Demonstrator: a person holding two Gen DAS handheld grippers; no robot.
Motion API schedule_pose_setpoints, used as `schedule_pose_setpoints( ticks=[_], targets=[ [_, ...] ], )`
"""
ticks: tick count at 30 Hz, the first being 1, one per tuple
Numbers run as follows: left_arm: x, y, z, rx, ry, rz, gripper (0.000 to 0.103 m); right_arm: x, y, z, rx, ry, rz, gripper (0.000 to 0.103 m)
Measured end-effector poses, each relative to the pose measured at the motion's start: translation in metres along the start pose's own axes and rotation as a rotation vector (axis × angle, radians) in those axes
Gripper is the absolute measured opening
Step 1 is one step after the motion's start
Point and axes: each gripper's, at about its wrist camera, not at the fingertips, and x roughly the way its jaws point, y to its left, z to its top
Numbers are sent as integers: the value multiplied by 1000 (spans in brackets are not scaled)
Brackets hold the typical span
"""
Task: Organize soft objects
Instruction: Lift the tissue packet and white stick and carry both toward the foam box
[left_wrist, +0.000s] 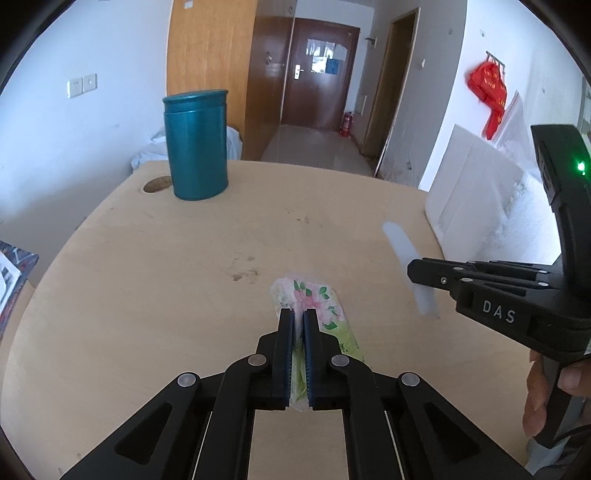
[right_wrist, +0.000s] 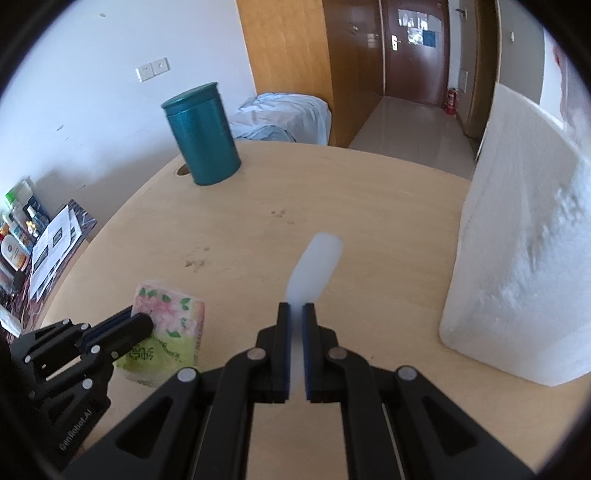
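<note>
My left gripper (left_wrist: 298, 314) is shut on a floral green and pink tissue pack (left_wrist: 314, 301), which rests low over the wooden table (left_wrist: 184, 277). In the right wrist view the left gripper (right_wrist: 142, 320) clamps the same pack (right_wrist: 170, 317) at lower left. My right gripper (right_wrist: 295, 308) is shut on a flat translucent white strip (right_wrist: 314, 266) that sticks out forward above the table. In the left wrist view the right gripper (left_wrist: 413, 273) holds that strip (left_wrist: 408, 266) to the right of the pack.
A teal lidded canister (left_wrist: 195, 144) stands at the table's far left beside a round hole (left_wrist: 157, 184). A large white foam block (right_wrist: 524, 236) stands on the table's right side. A cluttered shelf (right_wrist: 22, 236) is past the left edge.
</note>
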Motion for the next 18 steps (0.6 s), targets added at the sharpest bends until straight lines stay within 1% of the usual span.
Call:
schedule_pose_setpoints(
  ticks=[4,9,14,18],
  targets=[
    [-13,5,-1,-13,-10,-9,6,-11,6,-12,-11,-1,8,7],
    [-30,11,-5,-30,-18,-22,6,-33,7,-36,5,-10,21,7],
    [-50,8,-14,-33,-30,-52,6,-68,9,-65,35,-46,21,7],
    [-60,1,-24,-21,-24,-79,6,-82,13,-87,58,-53,23,7]
  ],
)
